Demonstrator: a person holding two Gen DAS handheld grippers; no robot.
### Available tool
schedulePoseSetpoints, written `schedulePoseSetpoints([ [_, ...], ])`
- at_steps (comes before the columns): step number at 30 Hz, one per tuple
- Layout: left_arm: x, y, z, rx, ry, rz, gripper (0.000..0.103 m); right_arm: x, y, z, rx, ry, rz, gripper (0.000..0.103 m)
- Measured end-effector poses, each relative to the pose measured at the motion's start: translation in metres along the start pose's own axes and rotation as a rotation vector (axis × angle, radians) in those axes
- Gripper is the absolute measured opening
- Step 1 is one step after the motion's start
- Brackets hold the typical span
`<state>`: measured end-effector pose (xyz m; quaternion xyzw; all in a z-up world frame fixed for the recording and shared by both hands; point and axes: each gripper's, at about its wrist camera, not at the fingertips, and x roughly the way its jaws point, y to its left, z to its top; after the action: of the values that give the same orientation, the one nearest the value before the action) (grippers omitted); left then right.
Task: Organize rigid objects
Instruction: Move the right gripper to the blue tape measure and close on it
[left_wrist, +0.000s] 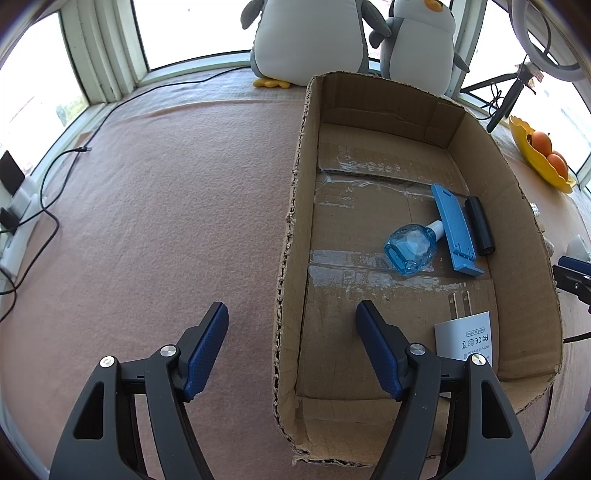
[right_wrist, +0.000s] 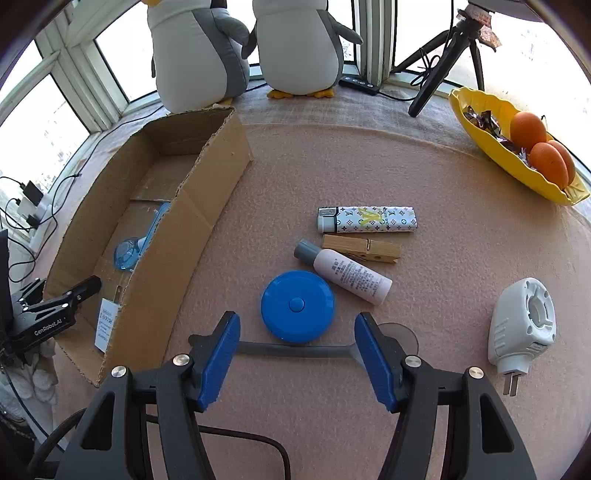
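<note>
Two grippers were in view above a pink felt surface (right_wrist: 424, 166). Seen from the left wrist, the left gripper (left_wrist: 291, 314) hung released, its jaws apart and straddling the torn left wall of an open cardboard box (left_wrist: 291, 221), with nothing pressed between its pads. Inside the box lay a clear blue bottle (left_wrist: 410, 251), a blue flat holder (left_wrist: 456, 230) touching it at about 2 o'clock, a black cylinder (left_wrist: 480, 225) just beside the holder at 3 o'clock, and a white charger (left_wrist: 465, 339) near the 5 o'clock corner. Seen from the right wrist, the right gripper (right_wrist: 297, 321) was released too, jaws apart over the surface, with a round blue tape measure (right_wrist: 297, 304) just ahead of its tips at 12 o'clock. A small white bottle (right_wrist: 347, 273) lay at 1 o'clock from the tape measure, touching a wooden clothespin (right_wrist: 364, 249); a patterned lighter (right_wrist: 367, 219) sat beyond them. A white plug-in device (right_wrist: 521, 325) rested well apart at 3 o'clock.
</note>
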<state>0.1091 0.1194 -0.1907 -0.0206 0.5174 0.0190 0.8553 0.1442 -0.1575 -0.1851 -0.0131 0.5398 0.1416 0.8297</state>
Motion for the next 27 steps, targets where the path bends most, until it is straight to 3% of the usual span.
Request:
schedulePoseSetpoints([
  [17, 0.0, 0.0, 0.0, 0.0, 0.0, 0.0, 0.074, 0.028, 0.011, 0.008, -0.032, 0.063, -0.06, 0.06],
  [24, 0.0, 0.001, 0.0, 0.0, 0.0, 0.0, 0.074, 0.031, 0.01, 0.009, -0.035, 0.074, -0.074, 0.046],
  [27, 0.0, 0.0, 0.0, 0.001, 0.0, -0.001, 0.074, 0.031, 0.009, 0.009, -0.035, 0.075, -0.072, 0.046],
])
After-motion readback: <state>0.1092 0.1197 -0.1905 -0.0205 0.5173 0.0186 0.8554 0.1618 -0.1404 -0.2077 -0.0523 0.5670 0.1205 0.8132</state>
